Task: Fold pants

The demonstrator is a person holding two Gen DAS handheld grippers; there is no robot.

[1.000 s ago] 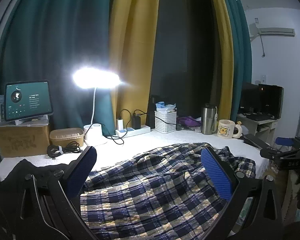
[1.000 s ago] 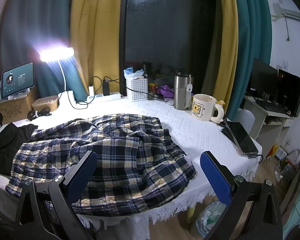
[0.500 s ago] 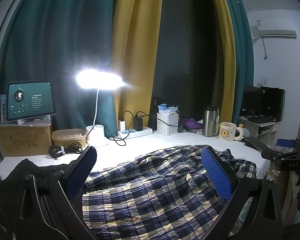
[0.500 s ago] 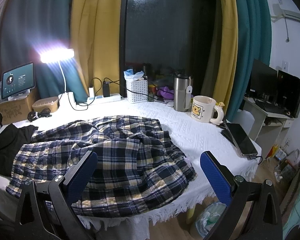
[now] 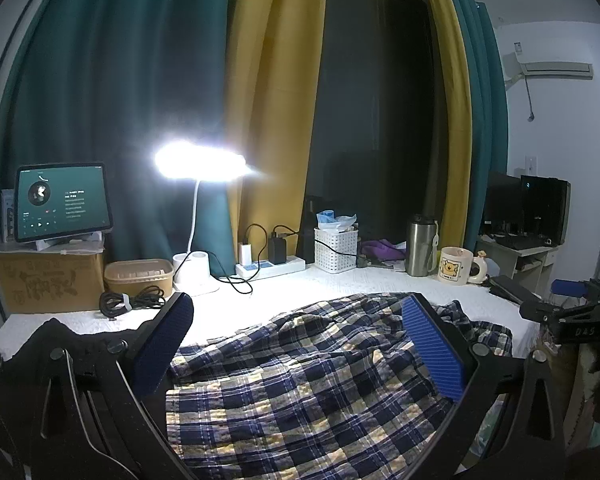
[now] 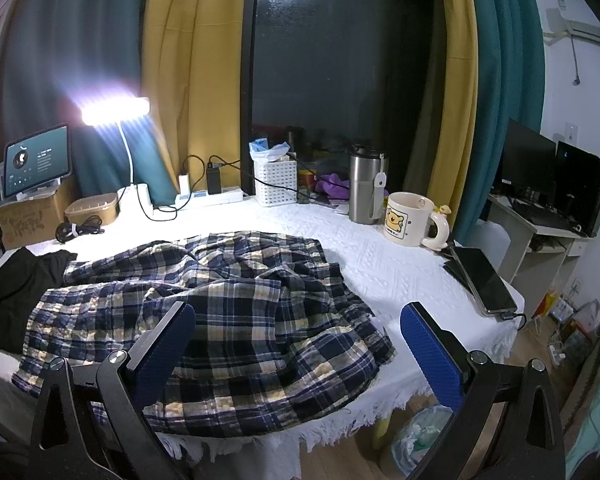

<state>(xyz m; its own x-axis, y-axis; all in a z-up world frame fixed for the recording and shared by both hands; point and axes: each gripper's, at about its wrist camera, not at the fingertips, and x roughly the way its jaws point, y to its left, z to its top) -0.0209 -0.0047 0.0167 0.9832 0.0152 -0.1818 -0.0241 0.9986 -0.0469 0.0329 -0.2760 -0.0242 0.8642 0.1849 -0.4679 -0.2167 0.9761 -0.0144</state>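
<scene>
Hovering spread and empty, the left gripper (image 5: 296, 344) and right gripper (image 6: 298, 344) frame the rumpled plaid pants (image 6: 220, 320) lying between and ahead of their fingers on the tabletop (image 6: 384, 272), so folding seems unstarted and next calls for pinching an edge.

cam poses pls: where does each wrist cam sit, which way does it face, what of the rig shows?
Left wrist: on the left gripper, low over the plaid pants, facing the lamp and curtains; its two blue fingers, open, show.
Right wrist: on the right gripper, higher, at the table's right front corner; open fingers show.
Shared: pants, lamp, mug.
</scene>
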